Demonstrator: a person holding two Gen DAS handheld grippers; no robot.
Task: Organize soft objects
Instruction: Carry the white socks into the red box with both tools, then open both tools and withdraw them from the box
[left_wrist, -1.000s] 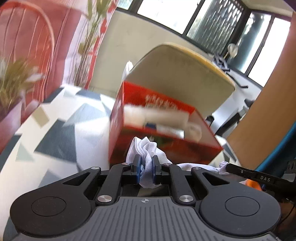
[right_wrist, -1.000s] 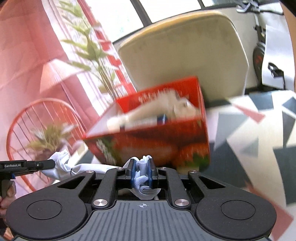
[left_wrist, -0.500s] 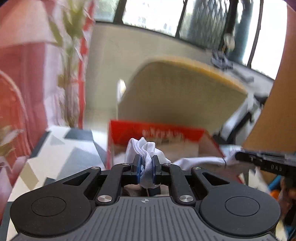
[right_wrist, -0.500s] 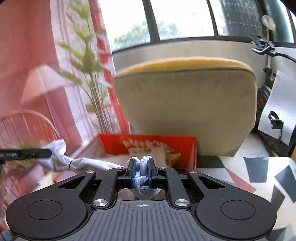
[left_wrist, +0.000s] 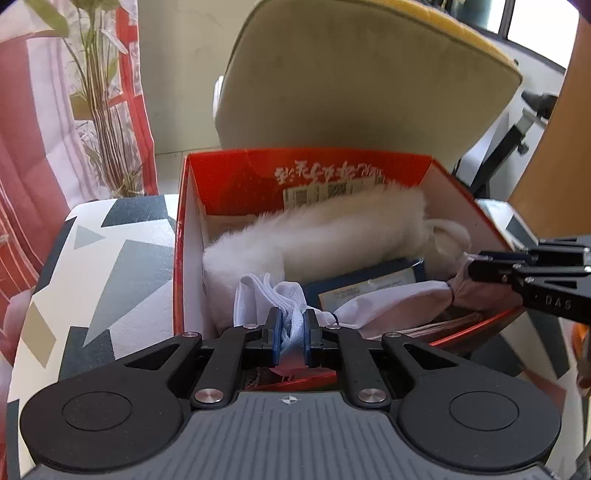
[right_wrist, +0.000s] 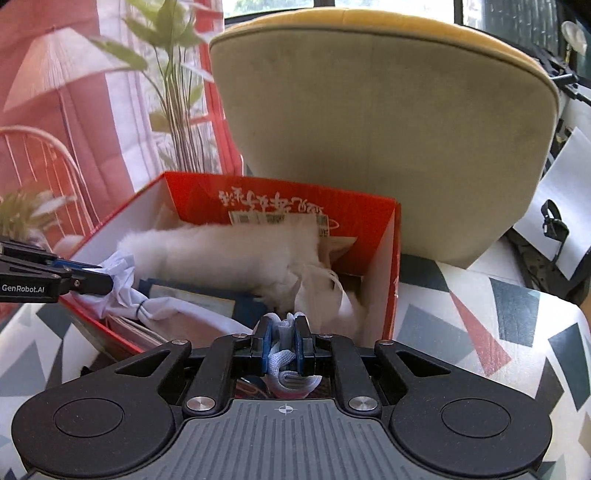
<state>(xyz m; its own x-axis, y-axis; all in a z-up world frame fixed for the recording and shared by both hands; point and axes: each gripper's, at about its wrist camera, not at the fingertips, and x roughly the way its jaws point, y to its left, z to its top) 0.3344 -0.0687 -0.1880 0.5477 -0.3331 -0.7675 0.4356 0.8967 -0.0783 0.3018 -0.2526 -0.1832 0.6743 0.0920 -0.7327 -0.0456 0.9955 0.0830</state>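
A white cloth (left_wrist: 388, 299) is stretched between my two grippers over the near part of an open red cardboard box (left_wrist: 332, 173). My left gripper (left_wrist: 292, 328) is shut on one bunched end of it; that gripper shows at the left of the right wrist view (right_wrist: 92, 282). My right gripper (right_wrist: 282, 343) is shut on the other end and shows at the right of the left wrist view (left_wrist: 476, 269). The cloth (right_wrist: 155, 310) sags into the box (right_wrist: 384, 236). A white furry soft item (left_wrist: 321, 236) and a dark blue flat packet (left_wrist: 373, 277) lie inside.
The box stands on a table with a white, grey and red triangle-patterned cover (left_wrist: 118, 258). A beige chair with a yellow top (right_wrist: 388, 122) stands right behind the box. A plant (left_wrist: 103, 96) and a red-striped curtain (left_wrist: 29, 155) are at the left.
Both grippers, still holding the cloth, have tipped downward and come closer over the box, so its inside now shows. The cloth has come down into the open box.
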